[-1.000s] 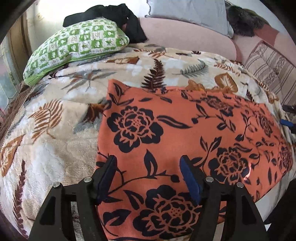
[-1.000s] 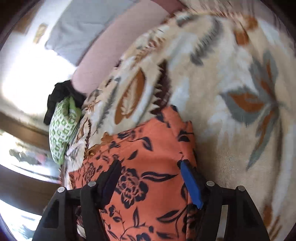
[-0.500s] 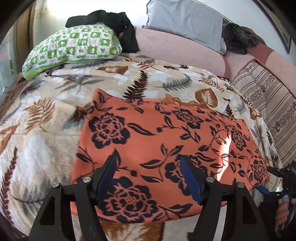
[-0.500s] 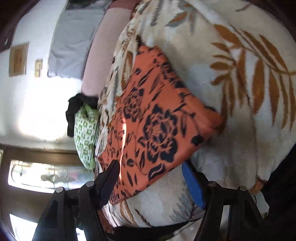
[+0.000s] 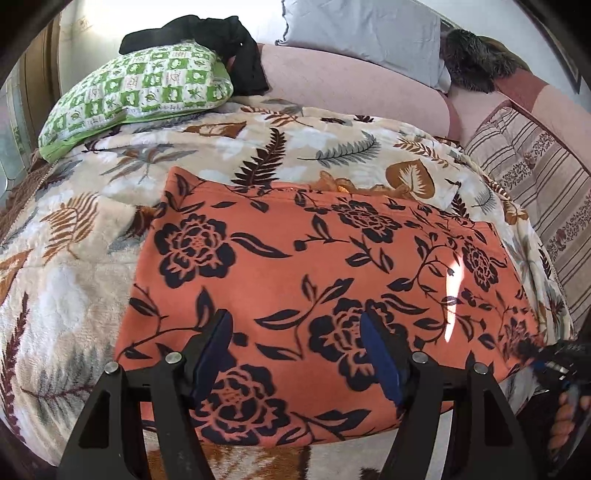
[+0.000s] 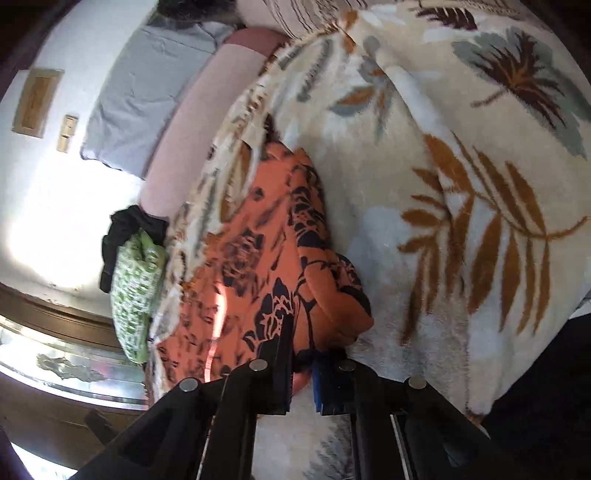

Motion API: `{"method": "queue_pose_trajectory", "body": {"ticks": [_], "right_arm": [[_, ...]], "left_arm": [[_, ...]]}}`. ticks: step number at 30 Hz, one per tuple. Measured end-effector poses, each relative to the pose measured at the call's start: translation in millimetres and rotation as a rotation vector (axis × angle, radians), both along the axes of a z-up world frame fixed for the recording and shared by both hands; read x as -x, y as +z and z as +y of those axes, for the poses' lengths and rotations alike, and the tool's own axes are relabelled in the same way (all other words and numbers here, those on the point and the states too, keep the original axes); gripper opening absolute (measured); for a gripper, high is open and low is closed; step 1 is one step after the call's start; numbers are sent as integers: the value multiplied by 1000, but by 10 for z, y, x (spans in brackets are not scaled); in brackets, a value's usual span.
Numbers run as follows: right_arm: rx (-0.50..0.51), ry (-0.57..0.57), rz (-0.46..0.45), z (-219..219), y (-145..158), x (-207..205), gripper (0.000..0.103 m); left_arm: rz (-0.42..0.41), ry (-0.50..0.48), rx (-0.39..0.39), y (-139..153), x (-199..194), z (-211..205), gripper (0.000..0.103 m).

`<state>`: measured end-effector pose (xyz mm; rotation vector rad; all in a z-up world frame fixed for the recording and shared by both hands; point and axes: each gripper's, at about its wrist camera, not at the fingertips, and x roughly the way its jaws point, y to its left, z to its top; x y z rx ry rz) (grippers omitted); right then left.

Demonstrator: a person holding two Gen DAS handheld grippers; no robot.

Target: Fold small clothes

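Observation:
An orange garment with black flowers lies flat on a leaf-patterned blanket. My left gripper hovers open over its near edge, nothing between the pads. In the right wrist view the same garment runs away from me. My right gripper has its jaws closing, and they pinch the garment's near corner, which bunches up between the pads. The left wrist view shows the right gripper at the garment's right corner, with the person's fingers below it.
A green checked pillow with a black garment on it lies at the back left. A pink bolster, a grey pillow and a striped cushion line the back and right.
My right gripper rolled and came down to the garment's corner, then its jaws closed on the cloth. The left gripper drew back a little, so the garment's near edge now shows.

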<state>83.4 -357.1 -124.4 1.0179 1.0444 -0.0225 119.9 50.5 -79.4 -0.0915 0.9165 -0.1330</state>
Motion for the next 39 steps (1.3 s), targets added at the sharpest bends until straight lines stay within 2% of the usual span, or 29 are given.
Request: {"method": "queue_pose_trajectory", "body": {"ticks": [1,2,3,4,5,7,9,12,14,18,22,24,26,29,31,32,34,36,37,39], "right_arm": [[-56,-23,2,-41,-93,32,15],[-72,-36,-13,-73,-60,59,24],[-43,-23,-26,-87,36,58,33],[-16,1,-48,-107,148,59,65],[5,16,-74,-134,260,81,79],[51,26,-108,-233,460,127,79],[47,27,-152,-342,587,118,79],[58,104,-214,-414,727,-211,79],[24,150,-242,-478,685,-600,79],[36,243,-171,-443,408,-1436,79],[105,268,-72,-476,98,-1938,77],[81,289,-39,-443,-50,-2089,74],[81,344,-39,-354,-13,-2139,11],[207,371,-79,-204,212,-2133,11],[253,342,-35,-225,113,-2170,11],[259,318,-10,-264,45,-2160,13],[240,279,-6,-303,3,-2079,26],[237,279,-14,-275,133,-1963,54],[255,278,-44,-244,276,-1864,81],[290,243,-126,-207,603,-1610,82]], "left_arm": [[1,-10,-4,1,-11,-38,72],[-3,-18,-15,1,-19,-78,72],[-7,-26,-21,-1,-28,-117,72],[-11,-35,-20,-13,-43,-154,72],[-9,-43,-21,-34,-64,-186,72],[15,-52,-31,-132,-129,-241,72],[59,-52,-49,-284,-208,-276,72],[25,-67,-95,-354,-187,-330,75],[20,-77,-102,-360,-176,-332,75],[21,-80,-80,-366,-180,-300,75],[10,-88,-91,-378,-182,-315,77],[9,-92,-89,-385,-195,-312,77],[6,-98,-86,-389,-196,-303,78],[-3,-103,-88,-401,-193,-304,79],[-5,-104,-91,-402,-189,-312,79],[-3,-104,-93,-401,-188,-317,79],[7,-109,-93,-390,-198,-315,79],[23,-116,-88,-364,-218,-309,79],[33,-117,-82,-346,-228,-302,79],[42,-101,-54,-280,-219,-257,79]]}}
